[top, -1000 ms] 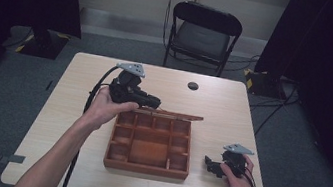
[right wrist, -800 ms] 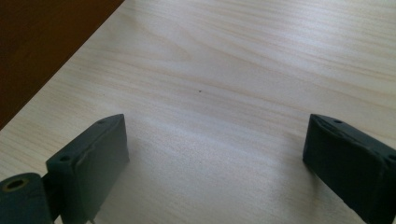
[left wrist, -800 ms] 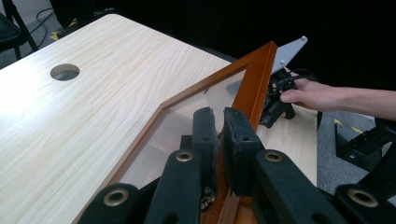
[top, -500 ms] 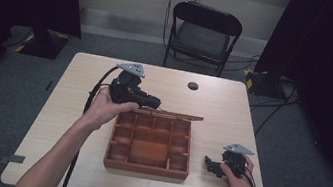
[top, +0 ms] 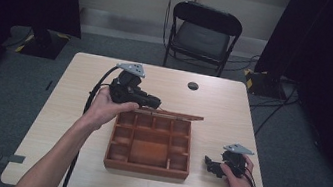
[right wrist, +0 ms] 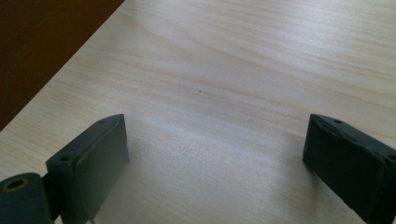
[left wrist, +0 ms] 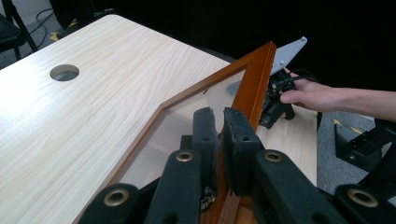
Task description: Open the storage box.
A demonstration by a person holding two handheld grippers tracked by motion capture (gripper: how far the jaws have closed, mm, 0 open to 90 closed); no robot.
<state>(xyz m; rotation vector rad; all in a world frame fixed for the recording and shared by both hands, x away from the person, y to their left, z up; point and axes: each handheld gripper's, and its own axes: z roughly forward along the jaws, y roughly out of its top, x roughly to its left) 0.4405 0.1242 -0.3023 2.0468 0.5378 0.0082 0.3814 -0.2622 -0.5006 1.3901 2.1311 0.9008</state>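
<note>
A brown wooden box (top: 149,147) with several compartments sits at the middle of the table. Its glass-paned lid (top: 176,116) stands raised on edge along the box's far side. My left gripper (top: 153,102) is shut on the lid's wooden frame (left wrist: 254,79) from the left; in the left gripper view the two pads (left wrist: 219,135) pinch the frame edge. My right gripper (top: 209,163) rests on the table to the right of the box, apart from it. Its jaws (right wrist: 219,154) are wide open over bare wood, with the box's dark side (right wrist: 42,42) at the upper left.
The light wooden table (top: 233,109) has a round cable hole (top: 193,85) near its far edge. A black folding chair (top: 204,33) stands beyond the table. A black cable (top: 97,87) trails from the left gripper over the table's left part.
</note>
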